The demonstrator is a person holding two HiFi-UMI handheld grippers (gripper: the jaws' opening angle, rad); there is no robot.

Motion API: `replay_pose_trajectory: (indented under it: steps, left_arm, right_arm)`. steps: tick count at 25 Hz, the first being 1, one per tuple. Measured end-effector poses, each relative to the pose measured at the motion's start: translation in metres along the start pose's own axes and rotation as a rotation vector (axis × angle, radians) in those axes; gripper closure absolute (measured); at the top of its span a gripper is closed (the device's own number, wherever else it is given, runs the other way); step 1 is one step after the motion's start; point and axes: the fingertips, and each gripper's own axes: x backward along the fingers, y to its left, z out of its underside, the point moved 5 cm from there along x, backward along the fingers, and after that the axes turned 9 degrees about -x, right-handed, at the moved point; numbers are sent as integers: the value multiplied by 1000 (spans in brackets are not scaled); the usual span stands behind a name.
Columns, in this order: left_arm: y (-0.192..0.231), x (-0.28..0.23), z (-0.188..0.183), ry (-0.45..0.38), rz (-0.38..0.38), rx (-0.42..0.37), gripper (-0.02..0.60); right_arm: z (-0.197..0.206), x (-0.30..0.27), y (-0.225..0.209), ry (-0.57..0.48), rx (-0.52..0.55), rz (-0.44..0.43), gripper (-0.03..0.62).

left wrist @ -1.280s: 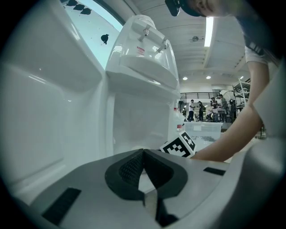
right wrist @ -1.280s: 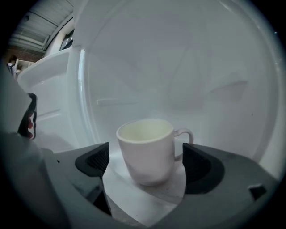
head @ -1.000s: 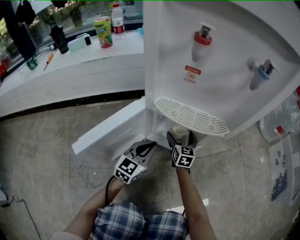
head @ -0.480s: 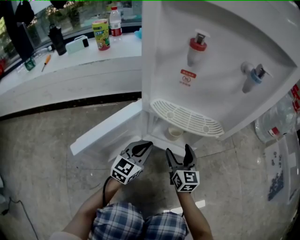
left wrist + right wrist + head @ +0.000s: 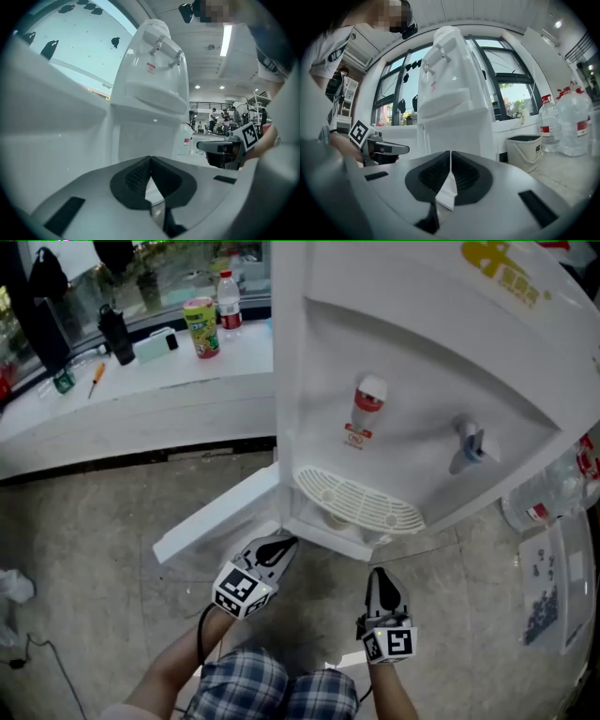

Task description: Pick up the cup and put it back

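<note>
A white water dispenser (image 5: 412, 409) stands with its lower cabinet door (image 5: 217, 516) swung open. The pale cup (image 5: 336, 518) sits inside the cabinet, half hidden under the drip tray (image 5: 356, 501). My right gripper (image 5: 382, 577) hangs well back from the cabinet; its jaws have just been closing and are now shut with nothing between them. My left gripper (image 5: 285, 543) is shut and empty too, its tips near the cabinet's lower front edge, beside the door. The right gripper view shows the whole dispenser (image 5: 450, 93) ahead and the left gripper (image 5: 380, 149) at the left.
A white counter (image 5: 141, 362) behind the dispenser carries a green can (image 5: 201, 315), a water bottle (image 5: 229, 298) and small tools. Large water bottles (image 5: 548, 498) stand on the floor at the right. A bin (image 5: 526, 150) stands beside the dispenser.
My right gripper was open around the cup in the cabinet; it has let go, drawn back toward me and shut. The cup stayed inside. My left gripper rose slightly.
</note>
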Motion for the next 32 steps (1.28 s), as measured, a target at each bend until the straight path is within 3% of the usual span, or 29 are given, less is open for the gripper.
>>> replay_pose_trajectory:
  steps: [6, 10, 19, 23, 32]
  left_arm:
    - [-7, 36, -82, 29, 14, 10, 557]
    - [1, 51, -156, 27, -4, -10, 557]
    - [4, 103, -352, 14, -48, -6, 557]
    - [0, 135, -445, 10, -84, -21, 557]
    - [-9, 190, -607, 24, -137, -100, 557]
  right_arm:
    - [-76, 39, 15, 23, -77, 87, 576]
    - [-143, 54, 31, 29, -112, 138, 576]
    - [-334, 79, 92, 14, -36, 156, 576]
    - [-422, 103, 111, 9, -66, 185, 576]
    - [-594, 146, 139, -46, -73, 191, 576]
